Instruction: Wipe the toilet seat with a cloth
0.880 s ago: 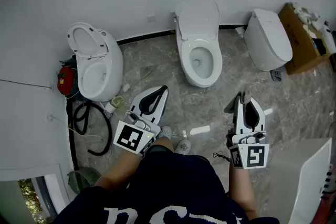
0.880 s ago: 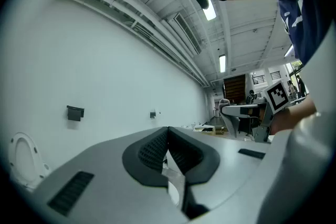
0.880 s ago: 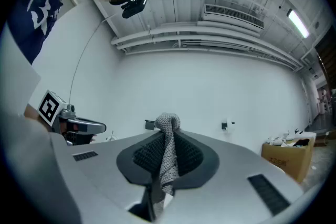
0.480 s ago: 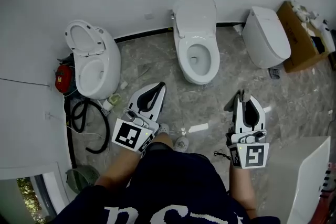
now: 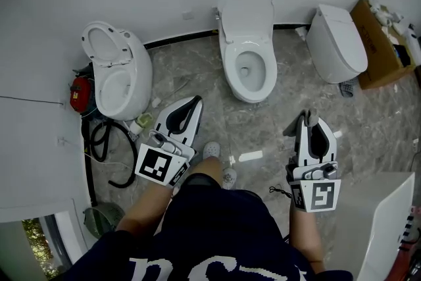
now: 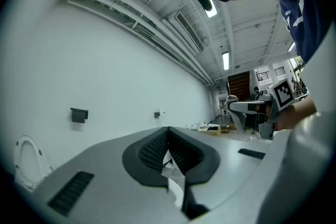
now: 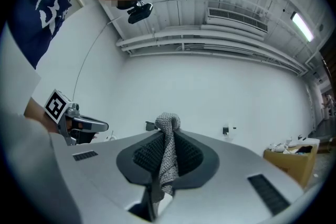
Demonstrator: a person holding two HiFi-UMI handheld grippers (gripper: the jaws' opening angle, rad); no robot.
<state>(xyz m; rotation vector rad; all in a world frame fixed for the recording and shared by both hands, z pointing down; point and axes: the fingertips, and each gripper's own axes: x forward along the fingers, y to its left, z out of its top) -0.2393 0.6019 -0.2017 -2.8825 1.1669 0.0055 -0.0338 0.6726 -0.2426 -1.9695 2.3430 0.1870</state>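
Head view: toilet seat (image 5: 229,73) lies ahead and to the left of the right gripper (image 5: 307,120), well apart. Left gripper view: left gripper (image 6: 168,132) clenched, empty. Right gripper view: jaws pinch the grey cloth (image 7: 168,157).

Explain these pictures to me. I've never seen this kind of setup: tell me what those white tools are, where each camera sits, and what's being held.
No robot here: a person in a washroom holds a white tool in each hand. The head view looks down from the person's head at the left tongs, the right tongs and three toilets on the marble floor; the middle toilet has its lid up. The other two pictures come from cameras riding on each tool, looking along its jaws. The right tongs are closed on a grey cloth. The left tongs are closed and empty. Neither is near a toilet seat.
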